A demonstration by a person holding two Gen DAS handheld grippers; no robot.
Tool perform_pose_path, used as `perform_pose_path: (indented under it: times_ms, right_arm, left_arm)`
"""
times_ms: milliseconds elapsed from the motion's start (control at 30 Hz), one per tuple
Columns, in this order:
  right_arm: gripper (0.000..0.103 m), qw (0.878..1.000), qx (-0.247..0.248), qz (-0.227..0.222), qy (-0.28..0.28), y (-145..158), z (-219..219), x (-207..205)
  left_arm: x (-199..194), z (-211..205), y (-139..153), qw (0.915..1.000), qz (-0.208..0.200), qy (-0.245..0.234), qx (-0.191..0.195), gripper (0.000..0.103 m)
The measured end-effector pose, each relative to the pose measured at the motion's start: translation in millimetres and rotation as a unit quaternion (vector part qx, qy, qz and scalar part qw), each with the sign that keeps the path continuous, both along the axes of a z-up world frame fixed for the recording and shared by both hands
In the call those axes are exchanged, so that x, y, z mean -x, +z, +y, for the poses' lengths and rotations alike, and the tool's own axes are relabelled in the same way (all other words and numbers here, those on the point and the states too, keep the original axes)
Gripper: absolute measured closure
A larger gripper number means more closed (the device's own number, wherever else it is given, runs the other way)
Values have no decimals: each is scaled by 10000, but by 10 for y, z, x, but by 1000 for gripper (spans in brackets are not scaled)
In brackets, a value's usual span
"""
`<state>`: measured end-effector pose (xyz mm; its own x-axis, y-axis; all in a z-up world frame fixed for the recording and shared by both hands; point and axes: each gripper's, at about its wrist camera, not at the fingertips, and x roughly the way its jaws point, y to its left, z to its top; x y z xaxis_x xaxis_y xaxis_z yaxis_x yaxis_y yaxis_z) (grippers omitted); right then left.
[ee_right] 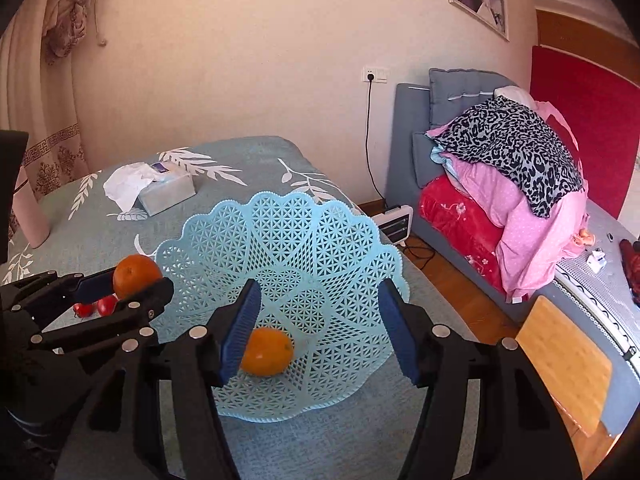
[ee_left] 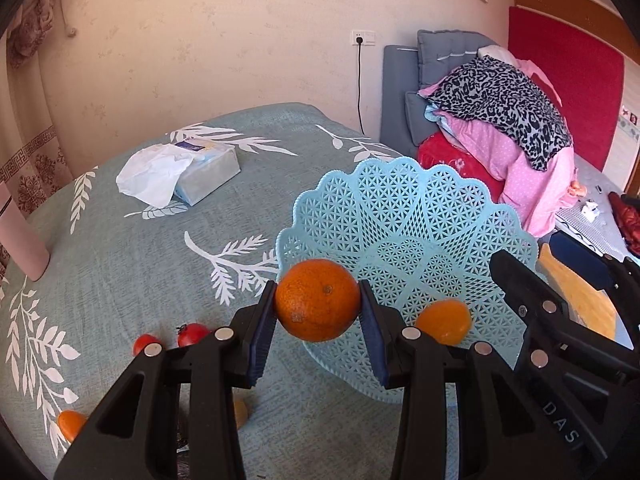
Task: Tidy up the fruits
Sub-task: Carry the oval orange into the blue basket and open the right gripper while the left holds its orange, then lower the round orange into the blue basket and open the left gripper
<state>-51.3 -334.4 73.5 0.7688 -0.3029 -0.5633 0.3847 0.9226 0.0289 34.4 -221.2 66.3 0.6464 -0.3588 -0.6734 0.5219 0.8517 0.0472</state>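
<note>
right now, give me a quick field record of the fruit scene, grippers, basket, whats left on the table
left gripper: shut on an orange, held at the near rim of the basket
right gripper: open, holding nothing, over the basket
basket: light blue lattice, on the leaf-print tablecloth
in basket: one smaller orange fruit
still on the cloth: two red fruits, another orange fruit near the left edge
other: tissue box farther back on the table
</note>
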Motion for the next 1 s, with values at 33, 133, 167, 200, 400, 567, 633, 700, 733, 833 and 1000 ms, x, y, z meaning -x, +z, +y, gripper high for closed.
perform_pose_path:
  times_ms: [33,133,167,200,400,567,633,700,733,833,1000]
  right_arm:
    - [40,10000,-17,-9,-42,7,-27,7]
    - [35,9997,-180,-58,-135,20,-135,21]
    - [34,9996,-242,-77,-144,24,-160,30]
    - [33,9995,-271,-95,-155,33,-169,32]
    - [32,9993,-336,-165,-16,53,-99,42]
    - [25,9976,-615,-226,210,49,-52,34]
    - [25,9974,-634,-230,265,51,-19,34]
    - [25,9967,-674,-252,369,57,27,38]
    - [25,9961,-724,-264,438,60,51,39]
    - [25,9935,-863,-317,671,77,136,55]
    - [24,9887,-1026,-325,1047,83,306,76]
  left_arm:
    - [-7,3,1,10000,-4,57,11,52]
    - [-18,88,30,9995,-79,280,133,22]
    - [-20,113,40,9994,-76,297,152,20]
    - [-19,133,45,9994,-74,306,146,20]
    - [70,248,93,9988,-288,388,23,14]
    - [114,415,119,9979,-293,580,-16,12]
    - [139,505,135,9972,-306,679,2,11]
    - [165,598,143,9964,-323,788,-3,11]
    - [179,644,145,9959,-334,837,-16,11]
    - [210,800,143,9938,-371,1044,-82,11]
    - [246,1099,122,9898,-363,1366,-163,10]
